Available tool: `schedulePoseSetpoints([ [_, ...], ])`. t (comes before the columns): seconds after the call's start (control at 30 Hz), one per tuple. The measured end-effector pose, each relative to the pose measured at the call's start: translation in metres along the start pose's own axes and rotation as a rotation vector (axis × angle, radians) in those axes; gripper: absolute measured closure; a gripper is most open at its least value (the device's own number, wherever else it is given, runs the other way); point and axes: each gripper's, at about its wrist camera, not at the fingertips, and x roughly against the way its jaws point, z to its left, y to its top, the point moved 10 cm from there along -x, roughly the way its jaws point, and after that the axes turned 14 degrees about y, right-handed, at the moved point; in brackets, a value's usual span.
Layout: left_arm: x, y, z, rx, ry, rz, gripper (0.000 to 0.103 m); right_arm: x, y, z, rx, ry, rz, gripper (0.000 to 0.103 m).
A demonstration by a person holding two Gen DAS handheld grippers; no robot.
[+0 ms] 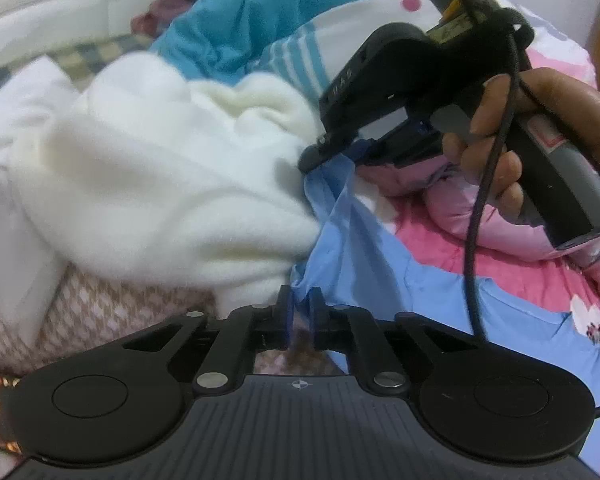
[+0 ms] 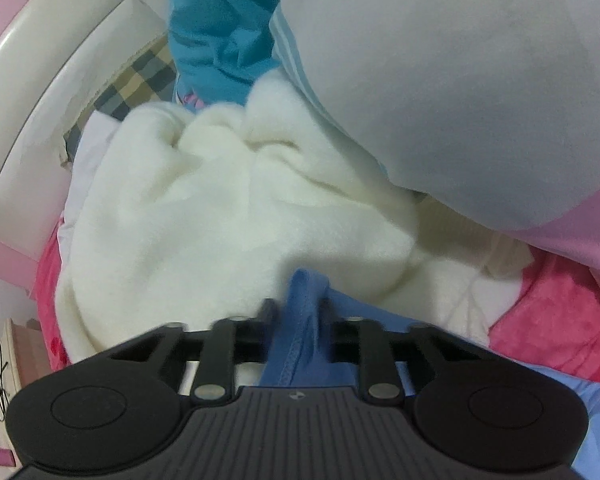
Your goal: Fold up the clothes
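Counting: two grippers, one blue garment, one white fleece | garment stretched between both grippers beside the fleece | left gripper jaws narrow, pinching its edge | right gripper jaws clamped on a bunched hem, hand on its handle.

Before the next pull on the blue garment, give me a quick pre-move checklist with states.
1. Left claw shut on the blue garment: ok.
2. Right claw shut on it too: ok.
3. Garment free of the white fleece blanket: not ok, they touch and overlap.
4. Cloth taut between the claws: ok in the left wrist view.
5. Black cable clear of the garment: not ok, it hangs across it.
6. Flat space for folding: cannot tell.
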Motion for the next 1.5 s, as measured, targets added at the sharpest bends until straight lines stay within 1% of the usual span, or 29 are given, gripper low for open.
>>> schedulePoseSetpoints([
  [0.07, 0.004, 0.001, -0.004, -0.012, -0.008, -0.02, 0.1, 0.007, 0.0, -0.002, -0.002, -0.002, -0.031, 0.1],
  [0.2, 0.015, 0.006, -0.013, -0.057, -0.011, -0.076, 0.101, 0.022, 0.0, -0.007, -0.033, 0.067, -0.111, 0.101],
  [0.27, 0.025, 0.008, -0.021, -0.093, -0.025, -0.115, 0.101, 0.035, 0.0, -0.008, -0.035, 0.098, -0.163, 0.101],
  [0.4, 0.039, 0.007, -0.044, -0.214, -0.046, -0.176, 0.101, 0.069, -0.005, -0.018, -0.057, 0.179, -0.274, 0.102],
  [0.5, 0.045, 0.0, -0.063, -0.3, -0.065, -0.202, 0.101, 0.089, -0.013, -0.03, -0.079, 0.211, -0.322, 0.101],
  [0.57, 0.046, -0.007, -0.073, -0.339, -0.077, -0.208, 0.101, 0.101, -0.02, -0.042, -0.103, 0.232, -0.35, 0.101],
  [0.77, 0.041, -0.03, -0.096, -0.465, -0.095, -0.207, 0.101, 0.121, -0.049, -0.082, -0.164, 0.238, -0.396, 0.102],
  [0.9, 0.041, -0.045, -0.107, -0.519, -0.11, -0.2, 0.101, 0.131, -0.071, -0.11, -0.208, 0.227, -0.421, 0.102],
  [1.13, 0.029, -0.075, -0.133, -0.583, -0.134, -0.171, 0.101, 0.133, -0.103, -0.152, -0.264, 0.208, -0.438, 0.102],
  [1.3, 0.023, -0.097, -0.15, -0.685, -0.141, -0.167, 0.101, 0.13, -0.122, -0.174, -0.282, 0.19, -0.441, 0.101],
  [1.4, 0.019, -0.108, -0.155, -0.727, -0.153, -0.147, 0.101, 0.128, -0.133, -0.187, -0.294, 0.18, -0.443, 0.101],
  [1.43, 0.017, -0.113, -0.156, -0.742, -0.162, -0.13, 0.1, 0.127, -0.136, -0.192, -0.3, 0.171, -0.439, 0.101],
  [1.47, 0.015, -0.118, -0.158, -0.761, -0.168, -0.107, 0.097, 0.126, -0.14, -0.198, -0.307, 0.159, -0.432, 0.1],
  [1.5, 0.012, -0.121, -0.158, -0.775, -0.166, -0.088, 0.097, 0.125, -0.144, -0.204, -0.314, 0.147, -0.426, 0.099],
])
